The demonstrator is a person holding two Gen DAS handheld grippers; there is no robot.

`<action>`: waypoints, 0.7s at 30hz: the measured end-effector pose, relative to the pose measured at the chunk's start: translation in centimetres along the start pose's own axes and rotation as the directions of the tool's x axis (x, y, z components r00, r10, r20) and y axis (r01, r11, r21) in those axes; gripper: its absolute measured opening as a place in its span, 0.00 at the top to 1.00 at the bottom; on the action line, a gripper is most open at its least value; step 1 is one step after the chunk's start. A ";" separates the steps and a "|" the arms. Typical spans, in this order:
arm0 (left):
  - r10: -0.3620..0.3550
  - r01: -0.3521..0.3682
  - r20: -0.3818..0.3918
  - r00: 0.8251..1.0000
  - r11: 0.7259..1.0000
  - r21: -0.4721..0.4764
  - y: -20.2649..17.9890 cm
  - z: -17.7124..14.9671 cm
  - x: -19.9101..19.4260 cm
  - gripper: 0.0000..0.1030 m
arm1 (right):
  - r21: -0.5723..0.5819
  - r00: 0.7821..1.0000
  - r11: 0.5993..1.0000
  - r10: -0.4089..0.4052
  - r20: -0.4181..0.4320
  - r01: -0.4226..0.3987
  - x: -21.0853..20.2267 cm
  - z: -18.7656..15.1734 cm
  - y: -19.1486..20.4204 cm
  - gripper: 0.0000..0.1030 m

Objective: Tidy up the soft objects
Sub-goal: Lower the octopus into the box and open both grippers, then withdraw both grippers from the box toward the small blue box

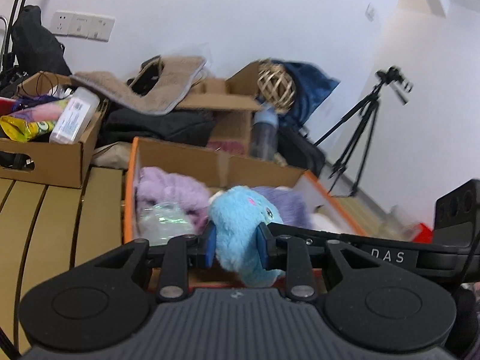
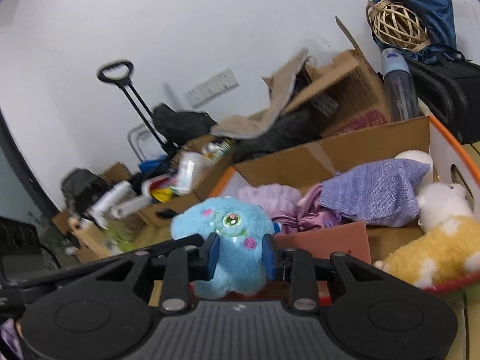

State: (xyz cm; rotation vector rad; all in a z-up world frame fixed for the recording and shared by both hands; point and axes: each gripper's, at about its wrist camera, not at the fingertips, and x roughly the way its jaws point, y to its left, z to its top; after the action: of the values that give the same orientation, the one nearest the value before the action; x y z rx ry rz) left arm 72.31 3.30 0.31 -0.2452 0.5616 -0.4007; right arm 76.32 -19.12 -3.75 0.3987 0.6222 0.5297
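— White wall behind us, and clutter stacked against it: cardboard boxes (image 1: pixel 216 105), a beige towel (image 1: pixel 156 90) draped over them, a woven rattan ball (image 1: pixel 276 85) against blue cloth, a tripod (image 1: pixel 360 129) off to the right in the left wrist view.

— And what are we carrying?

— We have the blue plush monster (image 1: pixel 243 234) between us. Our left gripper (image 1: pixel 237 244) has its blue pads pressed into the fur on either side, jaws narrow. Our right gripper (image 2: pixel 241 255) is clamped on the same toy, below its green eye and pink spots.

— So both of us grip one toy?

— Yes, each view shows it pinched between that gripper's pads, the fur bulging out above and below.

— Where is it in relation to the bin?

— It hangs at the near edge of the orange-rimmed box (image 1: pixel 132 186). We see soft things already lying in that box: a fluffy lilac piece (image 1: pixel 171 189), a purple knit (image 2: pixel 378 192), a white and yellow plush (image 2: pixel 441 225) at the right end.

— Is the toy touching the box?

— We cannot tell; our own frames hide its lower part.
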 end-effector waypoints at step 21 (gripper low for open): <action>0.236 -0.253 0.134 0.963 0.958 0.136 -1.3 -1.9 -6.2 0.68 | -0.146 0.991 0.987 -0.082 -0.101 0.067 -2.0 -0.4 3.8 0.60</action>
State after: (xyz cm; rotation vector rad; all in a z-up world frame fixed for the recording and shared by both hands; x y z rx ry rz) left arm 66.11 4.57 2.10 -0.0499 0.4374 -0.1855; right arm 73.33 -17.14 -1.25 0.2119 0.6953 0.5230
